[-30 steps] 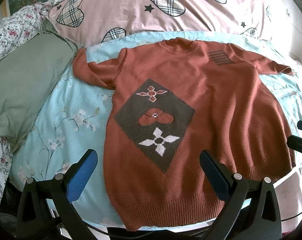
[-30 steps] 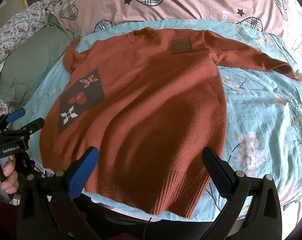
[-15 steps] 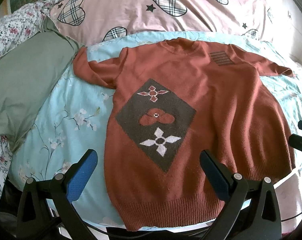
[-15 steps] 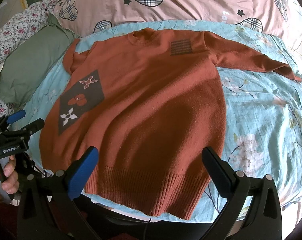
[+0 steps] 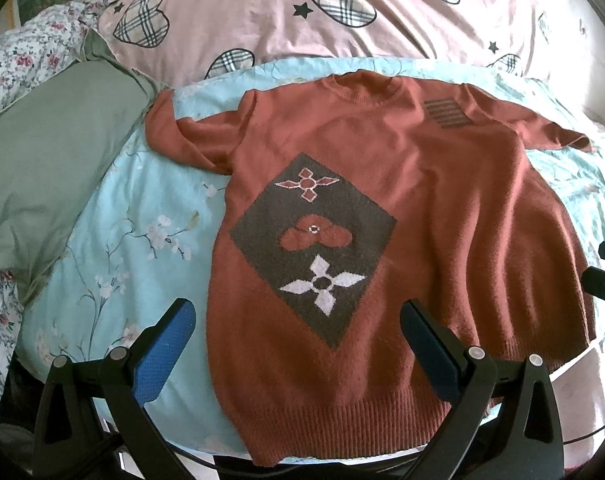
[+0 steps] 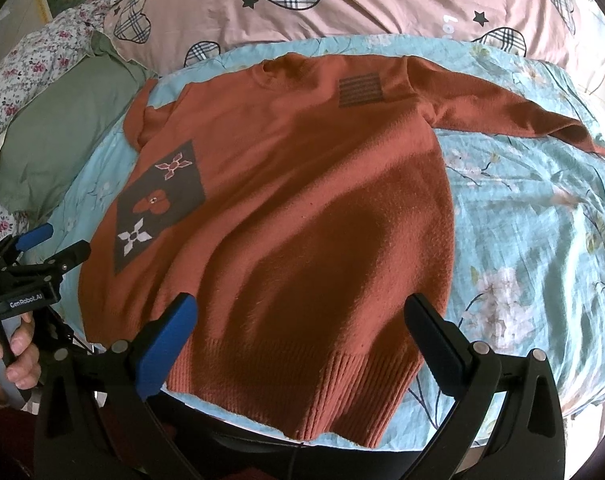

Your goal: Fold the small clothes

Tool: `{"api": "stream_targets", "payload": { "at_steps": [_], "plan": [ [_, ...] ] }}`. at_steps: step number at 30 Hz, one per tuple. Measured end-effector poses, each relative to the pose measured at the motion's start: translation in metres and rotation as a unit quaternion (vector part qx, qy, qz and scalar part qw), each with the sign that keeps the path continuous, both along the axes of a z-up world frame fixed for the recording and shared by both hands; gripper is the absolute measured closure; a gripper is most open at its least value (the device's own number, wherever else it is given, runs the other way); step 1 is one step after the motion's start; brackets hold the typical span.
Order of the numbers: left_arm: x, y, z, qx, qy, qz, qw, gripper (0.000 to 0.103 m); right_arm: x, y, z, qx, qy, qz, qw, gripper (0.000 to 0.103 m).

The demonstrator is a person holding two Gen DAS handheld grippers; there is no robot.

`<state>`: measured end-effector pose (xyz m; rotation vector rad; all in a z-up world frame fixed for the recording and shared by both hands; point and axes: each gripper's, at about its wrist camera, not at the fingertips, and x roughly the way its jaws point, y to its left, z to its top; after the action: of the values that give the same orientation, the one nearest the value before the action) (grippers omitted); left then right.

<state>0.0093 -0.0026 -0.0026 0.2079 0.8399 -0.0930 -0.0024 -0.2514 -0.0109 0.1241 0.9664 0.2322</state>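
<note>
Little moved since earlier frame: both hand-held grippers, left and right, hover jaws apart over sweater hem; sweater flat on bed. Risk: one-layer pinch skews fold.

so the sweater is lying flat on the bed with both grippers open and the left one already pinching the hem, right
Not quite. The left gripper is not pinching the hem: the left wrist view shows its fingers spread wide above the sweater, gripping nothing. The rest stands: the sweater lies flat on the bed, and the right gripper is open too.
</note>
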Motion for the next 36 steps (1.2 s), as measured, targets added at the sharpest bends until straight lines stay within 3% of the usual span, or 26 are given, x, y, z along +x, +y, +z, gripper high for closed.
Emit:
{"api": "stream_targets", "payload": {
  "at_steps": [15, 21, 27, 29, 33, 36],
  "plan": [
    [0.025, -0.008, -0.013, -0.016, 0.023, 0.009, 0.9996, 0.001, 0.016, -0.046, -0.007, 0.043, 0.0, -0.05, 0.998, 0.0],
    [0.038, -0.011, -0.012, -0.01, 0.012, 0.017, 0.9997, 0.001, 0.033, -0.11, 0.003, 0.047, -0.029, -0.114, 0.992, 0.0],
    [0.059, -0.009, -0.012, -0.023, 0.022, 0.025, 0.9992, 0.001, 0.065, -0.23, 0.012, 0.048, -0.057, -0.238, 0.968, 0.005],
    [0.065, -0.01, -0.015, -0.021, 0.029, 0.025, 0.9991, 0.001, 0.079, -0.269, 0.013, 0.04, -0.059, -0.28, 0.957, 0.018],
    [0.074, -0.017, -0.026, -0.016, 0.045, 0.019, 0.9987, 0.001, 0.109, -0.334, 0.01, 0.049, -0.063, -0.336, 0.939, 0.03],
    [0.08, -0.024, -0.035, -0.006, 0.062, 0.013, 0.998, 0.001, 0.135, -0.38, 0.002, 0.056, -0.059, -0.376, 0.923, 0.045]
  ]
}}
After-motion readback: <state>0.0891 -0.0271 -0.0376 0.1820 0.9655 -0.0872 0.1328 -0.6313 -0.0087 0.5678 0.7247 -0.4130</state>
